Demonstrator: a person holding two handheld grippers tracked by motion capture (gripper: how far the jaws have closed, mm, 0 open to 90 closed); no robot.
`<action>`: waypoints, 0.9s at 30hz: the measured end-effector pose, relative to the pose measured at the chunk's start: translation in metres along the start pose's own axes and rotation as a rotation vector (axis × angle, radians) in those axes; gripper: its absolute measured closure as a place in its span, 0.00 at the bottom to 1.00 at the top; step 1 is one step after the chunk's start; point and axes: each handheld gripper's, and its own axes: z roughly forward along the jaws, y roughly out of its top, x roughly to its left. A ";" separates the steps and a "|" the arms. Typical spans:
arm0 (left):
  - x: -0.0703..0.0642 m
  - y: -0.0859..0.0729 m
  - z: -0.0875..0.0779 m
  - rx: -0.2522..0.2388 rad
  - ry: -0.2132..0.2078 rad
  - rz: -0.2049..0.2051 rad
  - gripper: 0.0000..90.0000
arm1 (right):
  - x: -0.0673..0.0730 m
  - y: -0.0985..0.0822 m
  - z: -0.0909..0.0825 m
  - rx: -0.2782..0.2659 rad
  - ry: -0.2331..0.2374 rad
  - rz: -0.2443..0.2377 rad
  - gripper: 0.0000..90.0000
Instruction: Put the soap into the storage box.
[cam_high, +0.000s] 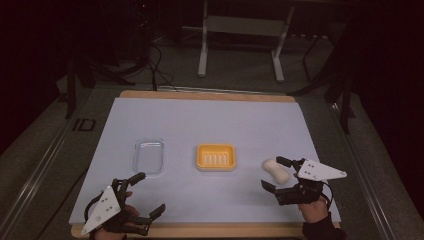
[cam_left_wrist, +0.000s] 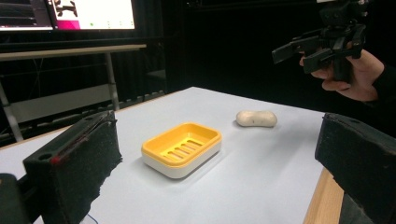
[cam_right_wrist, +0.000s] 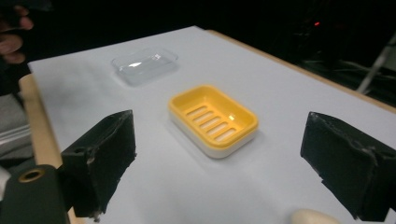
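A pale, cream-coloured oval bar of soap (cam_high: 276, 170) lies on the white-covered worktop (cam_high: 210, 125), to the right of a yellow slotted soap dish with a white base (cam_high: 216, 157). The right gripper (cam_high: 276, 174) hovers at the soap with its fingers spread wide and holding nothing: in the high view the far finger (cam_high: 285, 161) sits just beside the bar's upper end and the near finger (cam_high: 268, 186) below it, so the soap lies between them; whether either touches it cannot be told. The left gripper (cam_high: 149, 194), near the front edge, is also wide apart and empty. A clear plastic lid (cam_high: 148, 155) rests left of the dish.
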 end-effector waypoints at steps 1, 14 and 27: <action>0.000 0.000 0.000 0.000 0.000 0.000 0.00 | 0.000 0.000 0.000 0.000 0.000 0.000 0.11; 0.000 -0.001 0.002 0.018 -0.007 0.010 0.00 | 0.006 0.011 0.011 0.182 0.074 -0.081 0.10; 0.000 -0.001 0.003 0.022 -0.013 0.012 0.00 | -0.001 0.009 0.026 0.405 0.133 -0.076 0.10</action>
